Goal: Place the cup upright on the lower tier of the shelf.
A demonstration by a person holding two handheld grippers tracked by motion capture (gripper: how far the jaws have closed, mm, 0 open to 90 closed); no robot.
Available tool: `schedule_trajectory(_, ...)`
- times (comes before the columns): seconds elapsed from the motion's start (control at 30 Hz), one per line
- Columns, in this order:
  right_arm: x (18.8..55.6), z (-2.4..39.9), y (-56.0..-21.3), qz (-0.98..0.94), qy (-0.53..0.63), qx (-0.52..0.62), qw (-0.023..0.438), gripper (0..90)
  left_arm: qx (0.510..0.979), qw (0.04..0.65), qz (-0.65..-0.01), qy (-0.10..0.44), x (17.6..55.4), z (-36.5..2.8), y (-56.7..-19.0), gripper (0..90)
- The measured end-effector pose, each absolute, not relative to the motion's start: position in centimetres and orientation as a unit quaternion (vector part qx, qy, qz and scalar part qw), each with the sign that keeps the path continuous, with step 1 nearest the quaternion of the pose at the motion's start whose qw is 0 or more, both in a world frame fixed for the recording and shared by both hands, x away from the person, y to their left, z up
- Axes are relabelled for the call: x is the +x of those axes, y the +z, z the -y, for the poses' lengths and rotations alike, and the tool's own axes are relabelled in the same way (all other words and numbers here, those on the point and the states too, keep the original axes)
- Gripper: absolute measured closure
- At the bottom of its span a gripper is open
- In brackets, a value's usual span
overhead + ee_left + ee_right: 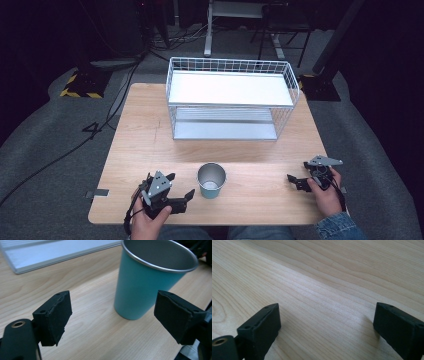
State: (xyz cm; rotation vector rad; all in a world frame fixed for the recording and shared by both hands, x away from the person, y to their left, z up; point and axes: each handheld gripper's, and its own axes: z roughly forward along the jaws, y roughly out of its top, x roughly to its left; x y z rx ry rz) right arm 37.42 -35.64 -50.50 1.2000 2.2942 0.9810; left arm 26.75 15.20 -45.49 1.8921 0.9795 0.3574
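In the left gripper view the teal cup (pixel 147 282) loses the far part of its rim to the top edge. Beyond the cup a dark shape — perhaps the other gripper — is cut off at the corner. The wire rack (pixel 232 97) hides the table behind it.

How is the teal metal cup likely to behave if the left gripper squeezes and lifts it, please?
The cup looks like rigid metal, so it probably won't deform. Its smooth, tapered wall may slip downward between the pads. Empty and narrow-based, it is likely light and could tip if nudged near the rim.
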Motion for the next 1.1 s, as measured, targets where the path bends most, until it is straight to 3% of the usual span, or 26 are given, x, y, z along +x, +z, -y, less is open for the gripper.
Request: schedule_trajectory(1.1, 37.5, 35.5, -50.5, -0.815, 0.345, 0.428, 0.183, 4.9, 0.807, 0.441, -0.378, 0.101, 28.6, -9.4, -49.4, 15.4)
